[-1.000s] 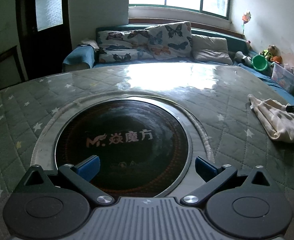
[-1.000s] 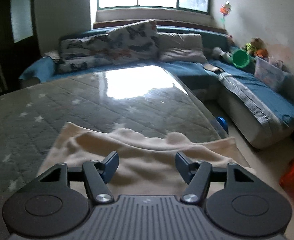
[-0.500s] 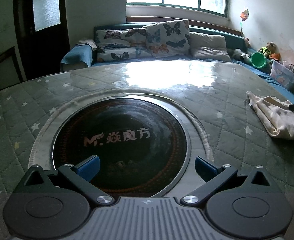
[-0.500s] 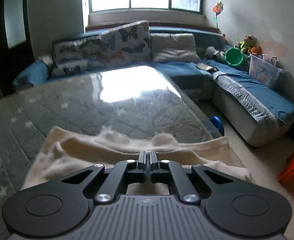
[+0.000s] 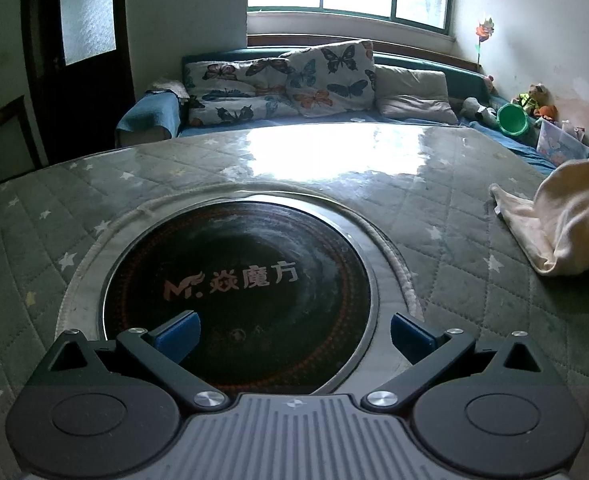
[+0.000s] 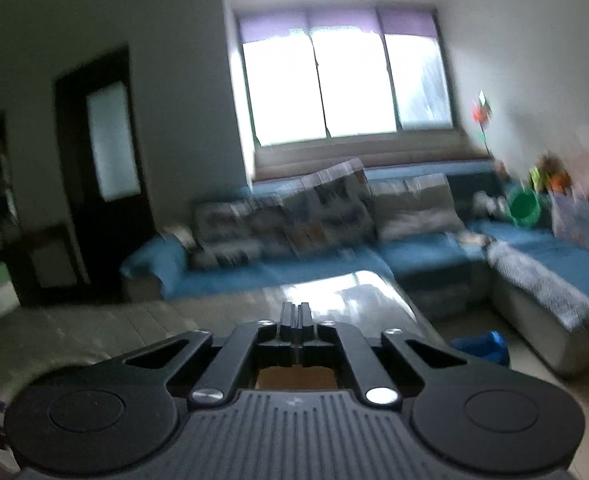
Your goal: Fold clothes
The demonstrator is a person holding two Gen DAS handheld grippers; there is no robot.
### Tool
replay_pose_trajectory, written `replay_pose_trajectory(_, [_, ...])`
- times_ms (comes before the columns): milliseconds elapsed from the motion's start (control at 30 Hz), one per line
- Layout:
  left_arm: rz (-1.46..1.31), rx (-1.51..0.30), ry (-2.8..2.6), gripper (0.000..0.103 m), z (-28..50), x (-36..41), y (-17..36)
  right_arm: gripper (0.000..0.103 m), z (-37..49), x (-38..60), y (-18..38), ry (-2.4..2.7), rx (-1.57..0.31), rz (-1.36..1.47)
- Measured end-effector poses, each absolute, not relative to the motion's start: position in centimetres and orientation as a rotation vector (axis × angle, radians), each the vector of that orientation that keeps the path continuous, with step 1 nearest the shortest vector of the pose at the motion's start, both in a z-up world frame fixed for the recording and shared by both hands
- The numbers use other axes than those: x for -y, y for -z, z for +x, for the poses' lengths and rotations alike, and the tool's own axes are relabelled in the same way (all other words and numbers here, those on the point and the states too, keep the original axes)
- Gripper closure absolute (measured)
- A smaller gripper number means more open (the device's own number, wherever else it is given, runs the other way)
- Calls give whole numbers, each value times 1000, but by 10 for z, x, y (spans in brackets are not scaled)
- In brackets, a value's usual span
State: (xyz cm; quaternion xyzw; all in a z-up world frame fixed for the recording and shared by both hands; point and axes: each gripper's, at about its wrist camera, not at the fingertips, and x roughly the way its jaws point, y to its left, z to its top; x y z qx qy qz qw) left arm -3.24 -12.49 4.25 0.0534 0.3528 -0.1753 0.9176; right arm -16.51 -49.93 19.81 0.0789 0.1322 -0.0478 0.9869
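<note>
Lifting away from the quilted table cover [image 5: 446,184], the right gripper [image 6: 294,312] has its jaws pressed fully together, and a patch of tan fabric shows just behind them, so it most likely pinches an edge of the cream garment [image 5: 566,216]. In the left wrist view that garment now rises in a draped peak at the far right of the table, its lower part resting on the cover, where a second ago it lay flat and low. A second ago the right jaws stood apart over the cloth; half a second ago they had closed on it; now the right view is blurred and looks out at the blue sofa [image 6: 434,256] and window [image 6: 346,88], the cloth gone from ahead. By my reading the first fold is beginning. The left gripper [image 5: 294,334] hovers unchanged over the round black cooktop [image 5: 238,280], jaws wide and empty, well apart from the garment.
</note>
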Motion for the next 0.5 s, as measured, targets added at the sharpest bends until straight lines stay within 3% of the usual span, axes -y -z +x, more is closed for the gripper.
replay_pose_trajectory(133, [109, -724, 376, 0, -33, 132, -46, 103, -190, 491, -238, 72, -160, 141])
replay_pose_trajectory(267, [115, -702, 406, 0, -37, 140, -53, 97, -186, 487, -244, 81, -193, 77])
replay_pose_trajectory(300, [120, -698, 412, 0, -38, 141, -55, 89, -183, 487, -240, 81, -215, 70])
replay_pose_trajectory(333, [124, -694, 418, 0, -39, 143, -57, 72, -179, 488, -234, 84, -238, 68])
replay_pose_trajectory(367, [129, -691, 421, 0, -39, 145, -57, 65, -175, 489, -227, 87, -266, 64])
replay_pose_trajectory(500, [142, -689, 429, 0, -40, 148, -58, 55, -144, 491, -182, 120, -422, 37])
